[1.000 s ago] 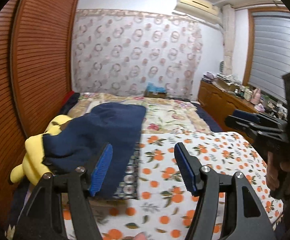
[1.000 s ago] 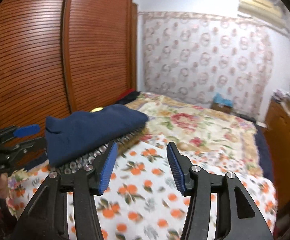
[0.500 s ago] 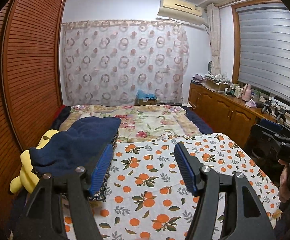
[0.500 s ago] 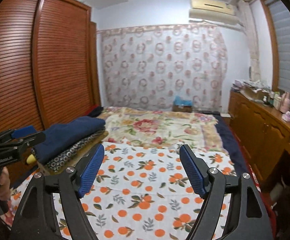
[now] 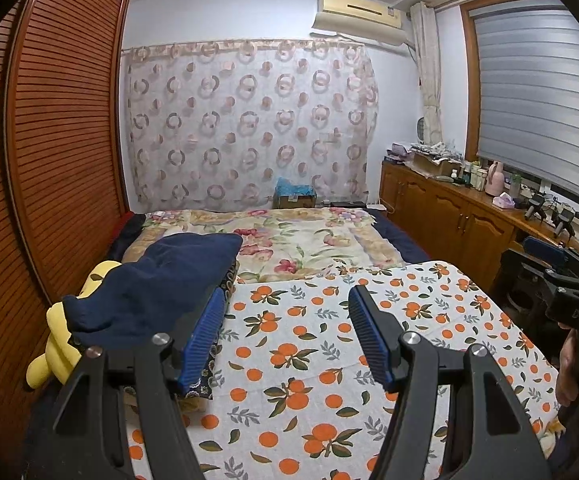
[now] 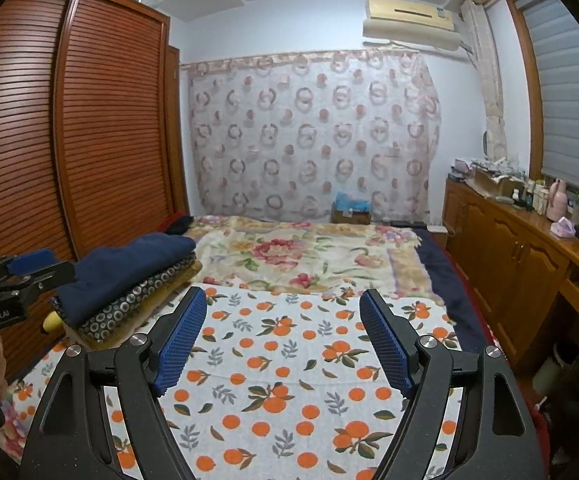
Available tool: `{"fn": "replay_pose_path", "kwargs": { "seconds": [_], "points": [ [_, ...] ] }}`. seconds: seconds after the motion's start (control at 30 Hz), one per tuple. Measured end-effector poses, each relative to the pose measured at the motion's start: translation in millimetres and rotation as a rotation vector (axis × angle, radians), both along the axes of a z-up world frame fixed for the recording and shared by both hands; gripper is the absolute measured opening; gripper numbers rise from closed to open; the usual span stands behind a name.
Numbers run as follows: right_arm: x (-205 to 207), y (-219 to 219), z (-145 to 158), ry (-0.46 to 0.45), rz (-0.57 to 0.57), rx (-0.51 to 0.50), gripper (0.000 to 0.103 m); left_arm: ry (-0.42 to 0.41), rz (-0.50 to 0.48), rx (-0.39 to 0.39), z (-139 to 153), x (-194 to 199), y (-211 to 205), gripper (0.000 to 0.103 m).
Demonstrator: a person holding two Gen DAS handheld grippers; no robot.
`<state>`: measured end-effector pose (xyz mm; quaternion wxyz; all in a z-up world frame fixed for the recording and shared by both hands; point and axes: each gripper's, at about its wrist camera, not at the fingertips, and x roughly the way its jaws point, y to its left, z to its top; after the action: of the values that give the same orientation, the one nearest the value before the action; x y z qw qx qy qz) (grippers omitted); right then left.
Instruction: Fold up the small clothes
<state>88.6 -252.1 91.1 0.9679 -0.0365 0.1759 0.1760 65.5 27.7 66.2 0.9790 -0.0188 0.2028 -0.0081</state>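
Left tongs (image 5: 285, 336): blue ribbed pads apart, nothing between them, held above the white bedsheet printed with oranges and green leaves (image 5: 321, 364) in the lower centre of the left wrist view.

Right tongs (image 6: 281, 340): jaws have just been opening and now stand wide apart, nothing between them, also above the orange-print bedsheet (image 6: 289, 372). The same tool appears at the right edge of the left wrist view, gripped by a hand (image 5: 573, 364).

Stack of folded clothes: a dark navy folded garment (image 5: 157, 284) lies on top, left of centre in the left wrist view. In the right wrist view the navy garment (image 6: 129, 272) sits on a black cloth with white ring pattern (image 6: 137, 308), which rests on a tan layer beneath, at middle left of the frame. Neither tool touches the stack.

A yellow plush toy (image 5: 57, 344) shows at the stack's left side, partly covered by the navy garment.

A floral quilt in cream and pink (image 6: 301, 256) covers the far half of the bed
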Motion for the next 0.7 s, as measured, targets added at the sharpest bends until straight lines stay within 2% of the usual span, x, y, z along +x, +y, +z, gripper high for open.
{"fn": "replay_pose_path", "kwargs": {
  "seconds": [0.7],
  "points": [
    [0.1, -9.0, 2.9, -0.012, -0.02, 0.001, 0.081, -0.006, -0.001, 0.004, 1.6, -0.2, 0.1, 0.064]
  ]
}}
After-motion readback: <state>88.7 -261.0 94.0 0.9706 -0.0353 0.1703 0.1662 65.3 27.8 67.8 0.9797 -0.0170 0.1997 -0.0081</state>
